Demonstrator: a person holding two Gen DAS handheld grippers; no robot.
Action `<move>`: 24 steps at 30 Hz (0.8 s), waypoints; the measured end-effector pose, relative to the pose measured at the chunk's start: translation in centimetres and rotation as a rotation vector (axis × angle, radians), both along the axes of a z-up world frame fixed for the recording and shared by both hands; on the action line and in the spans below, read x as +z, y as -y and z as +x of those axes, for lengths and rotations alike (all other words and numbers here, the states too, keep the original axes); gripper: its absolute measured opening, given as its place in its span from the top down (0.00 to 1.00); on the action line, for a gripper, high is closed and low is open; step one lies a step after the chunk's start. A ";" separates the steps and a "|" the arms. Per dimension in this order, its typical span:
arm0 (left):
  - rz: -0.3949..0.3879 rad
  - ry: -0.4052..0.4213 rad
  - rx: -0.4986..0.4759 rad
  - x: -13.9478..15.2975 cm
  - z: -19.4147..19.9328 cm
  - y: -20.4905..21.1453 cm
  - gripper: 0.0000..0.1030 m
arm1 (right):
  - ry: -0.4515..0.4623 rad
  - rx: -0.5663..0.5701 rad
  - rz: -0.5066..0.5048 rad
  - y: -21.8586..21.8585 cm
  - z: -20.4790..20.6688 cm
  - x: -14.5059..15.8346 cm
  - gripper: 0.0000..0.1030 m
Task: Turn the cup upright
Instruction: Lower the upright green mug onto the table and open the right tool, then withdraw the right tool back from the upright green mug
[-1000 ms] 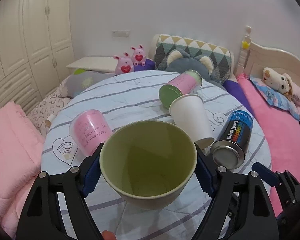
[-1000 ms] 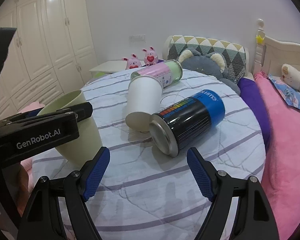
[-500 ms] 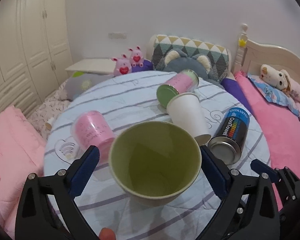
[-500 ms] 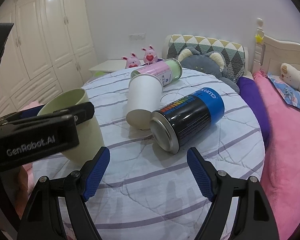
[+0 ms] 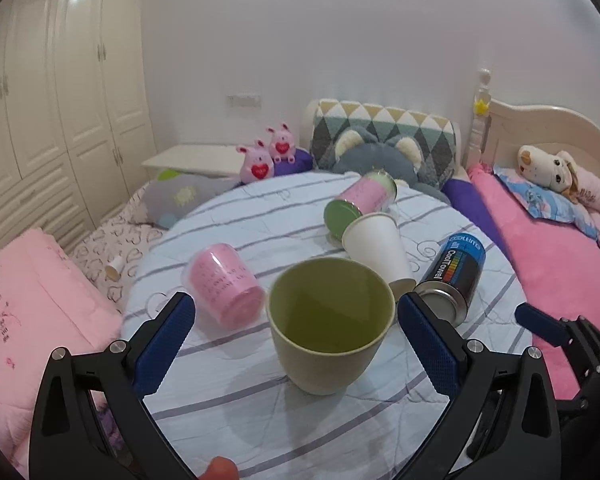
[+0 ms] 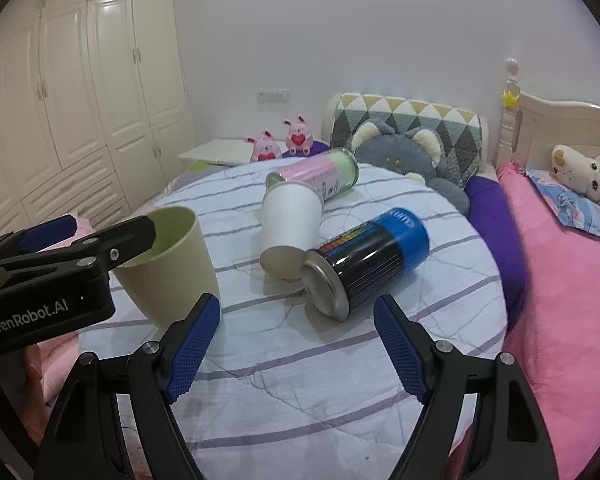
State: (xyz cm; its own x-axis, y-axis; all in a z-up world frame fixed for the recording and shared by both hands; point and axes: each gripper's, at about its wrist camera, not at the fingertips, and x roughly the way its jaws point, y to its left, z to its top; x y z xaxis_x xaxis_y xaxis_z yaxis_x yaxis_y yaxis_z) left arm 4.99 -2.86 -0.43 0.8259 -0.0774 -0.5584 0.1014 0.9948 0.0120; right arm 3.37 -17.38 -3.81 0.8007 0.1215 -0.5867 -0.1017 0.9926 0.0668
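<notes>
A pale green cup (image 5: 328,322) stands upright, mouth up, on the round striped table (image 5: 260,412). My left gripper (image 5: 296,340) is open, its blue pads apart on either side of the cup and not touching it. In the right wrist view the cup (image 6: 168,268) stands at the left, partly behind the left gripper's black body. My right gripper (image 6: 298,346) is open and empty, low over the table's near part, in front of the blue can.
A pink cup (image 5: 224,288) lies on its side left of the green cup. A white paper cup (image 6: 290,228), a blue and black can (image 6: 368,258) and a pink and green can (image 6: 320,174) lie on the table. Pink bedding and plush toys surround it.
My left gripper has opened and let go of the green cup, then drawn back from it. The cup now stands upright on the table. The right gripper has hardly moved.
</notes>
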 end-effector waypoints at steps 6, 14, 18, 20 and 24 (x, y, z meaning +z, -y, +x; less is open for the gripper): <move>0.034 0.066 0.004 1.3 -2.5 -0.3 0.00 | 0.041 -0.004 -0.005 0.2 -1.4 1.2 0.22; 0.021 0.078 0.005 2.1 -4.4 -1.2 0.00 | 0.104 -0.016 -0.016 0.6 -3.4 3.0 0.22; 0.020 0.091 0.009 2.7 -5.2 -1.3 0.00 | 0.133 -0.008 -0.023 0.5 -4.3 4.0 0.22; 0.024 0.095 0.009 2.8 -5.6 -1.4 0.00 | 0.148 -0.007 -0.030 0.3 -4.6 4.3 0.22; 0.029 0.100 0.014 3.0 -6.2 -1.5 0.00 | 0.167 0.003 -0.029 -0.1 -5.1 4.8 0.22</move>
State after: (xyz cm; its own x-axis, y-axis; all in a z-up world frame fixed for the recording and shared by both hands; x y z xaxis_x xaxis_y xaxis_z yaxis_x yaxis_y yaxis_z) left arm -1.16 -1.38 2.59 0.8787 -0.0500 -0.4748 0.0840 0.9952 0.0505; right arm -1.71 -17.32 1.00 0.8871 0.1092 -0.4486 -0.1119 0.9935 0.0205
